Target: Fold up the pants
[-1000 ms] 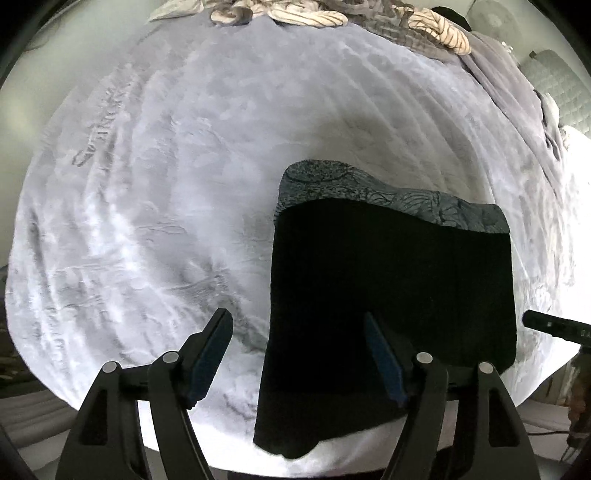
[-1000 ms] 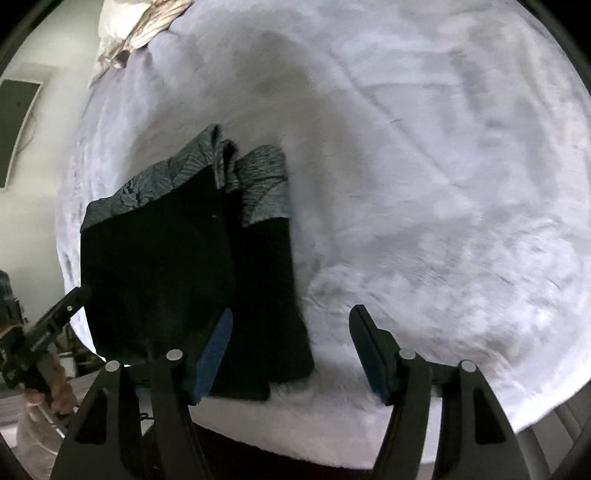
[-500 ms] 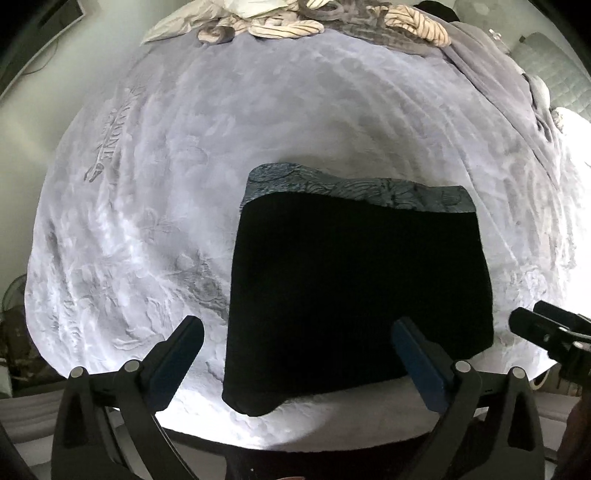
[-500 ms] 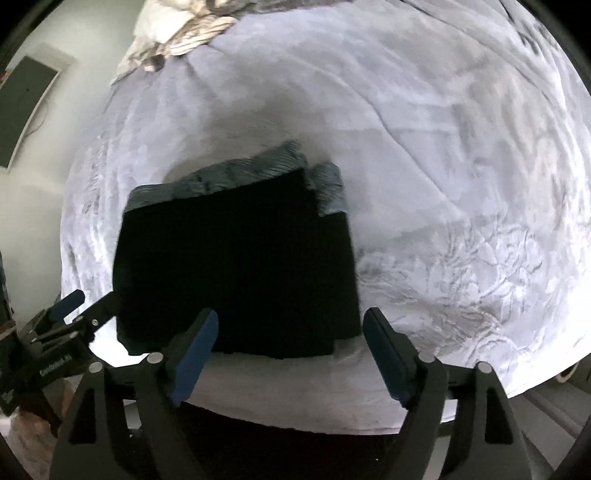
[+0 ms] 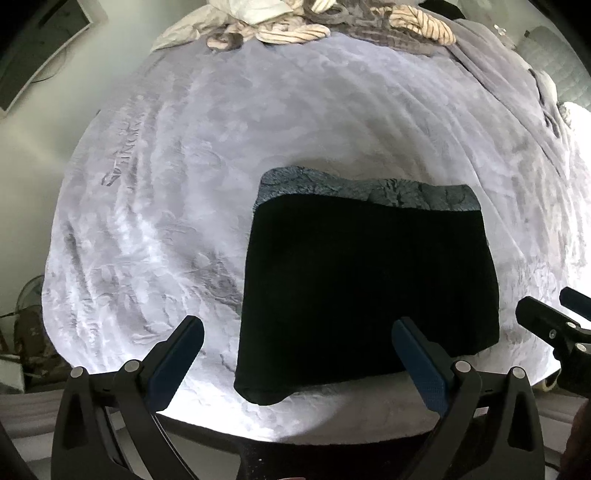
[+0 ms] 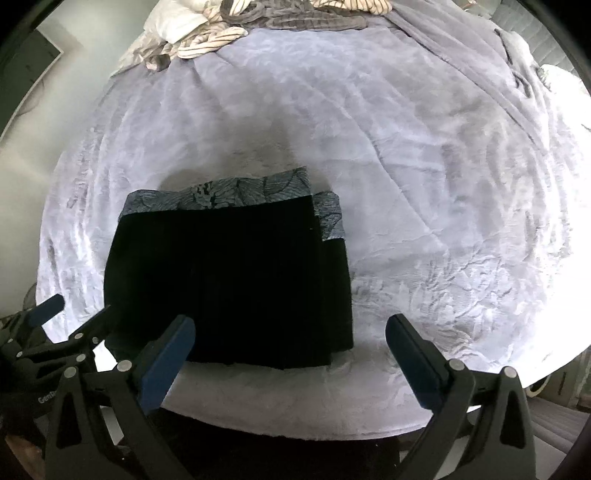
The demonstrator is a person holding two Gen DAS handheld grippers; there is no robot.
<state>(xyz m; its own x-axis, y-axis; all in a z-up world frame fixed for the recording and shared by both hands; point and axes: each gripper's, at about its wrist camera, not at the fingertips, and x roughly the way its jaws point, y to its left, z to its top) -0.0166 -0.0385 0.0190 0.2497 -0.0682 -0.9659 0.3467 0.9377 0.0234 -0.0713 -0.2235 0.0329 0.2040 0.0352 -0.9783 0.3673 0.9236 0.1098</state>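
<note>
The pants [image 5: 365,291] lay folded into a compact dark rectangle on the bed [image 5: 184,206], filling the lower centre-right of the left wrist view and the lower left-centre of the right wrist view, with the patterned grey waistband [image 5: 365,188] along the far edge. In the right wrist view one layer stuck out past the top layer on the right side, its own strip of waistband showing beside the main one, so the stack was not quite square.

The fold looked essentially finished, and the step in hand was judged to be the release and draw-back. To do it well, both tools should lift clear straight upward, so no finger catches a hem and drags a layer open. If a neater result is wanted, the protruding right layer could be nudged inward from the side, pressing lightly so the plush bed cover does not bunch beneath it.

The left hand-held gripper [image 5: 295,365] was released: its jaws had just been opening and stood spread wide, holding nothing and hanging above the near left corner of the pants without touching them. The right hand-held gripper [image 6: 291,358] was likewise let go, its jaws having just spread to their widest, empty, poised over the near right edge of the pants and the bare bed beside it. A heap of striped and grey laundry [image 5: 314,22] sat at the far end, top of frame.
</note>
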